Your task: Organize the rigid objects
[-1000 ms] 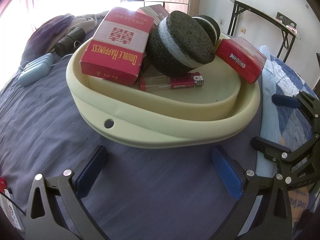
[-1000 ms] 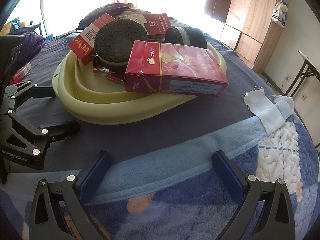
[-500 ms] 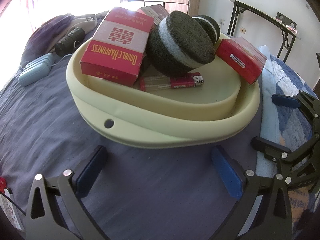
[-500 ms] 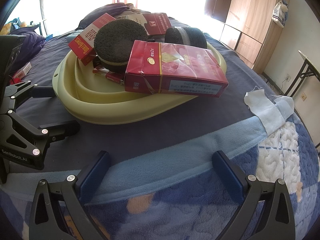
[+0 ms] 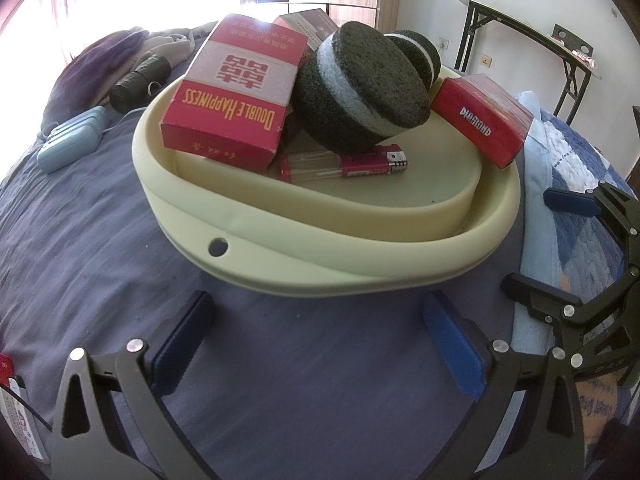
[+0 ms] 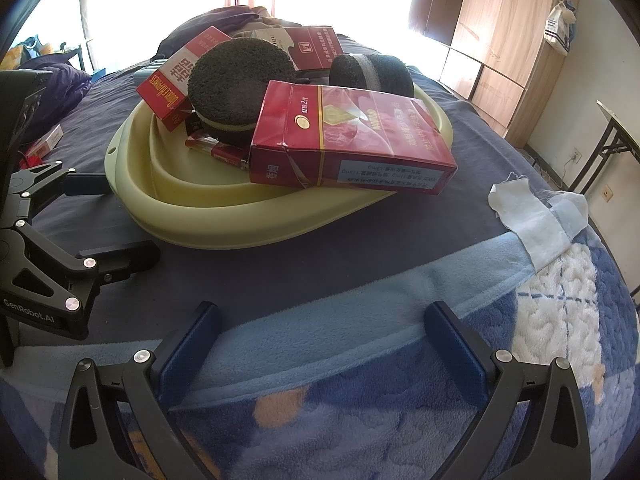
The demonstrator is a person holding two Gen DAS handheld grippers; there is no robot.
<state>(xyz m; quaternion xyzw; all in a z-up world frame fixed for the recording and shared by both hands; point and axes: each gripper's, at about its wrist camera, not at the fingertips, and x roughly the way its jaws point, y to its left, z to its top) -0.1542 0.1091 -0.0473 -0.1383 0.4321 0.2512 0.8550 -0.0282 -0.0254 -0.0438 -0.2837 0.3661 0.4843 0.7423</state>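
Note:
A pale yellow oval basin sits on the bed. In it lie a red "Double Happiness" box, a large black-and-white round sponge, a smaller one, a red lighter, a red "Diamond" box resting on the rim, and another red-and-white box. My left gripper is open and empty in front of the basin. My right gripper is open and empty, to the basin's right.
A dark purple sheet and a blue patterned blanket cover the bed. A light blue case and a black roll lie at the left. A white cloth lies at the right. A folding table and wardrobe stand beyond.

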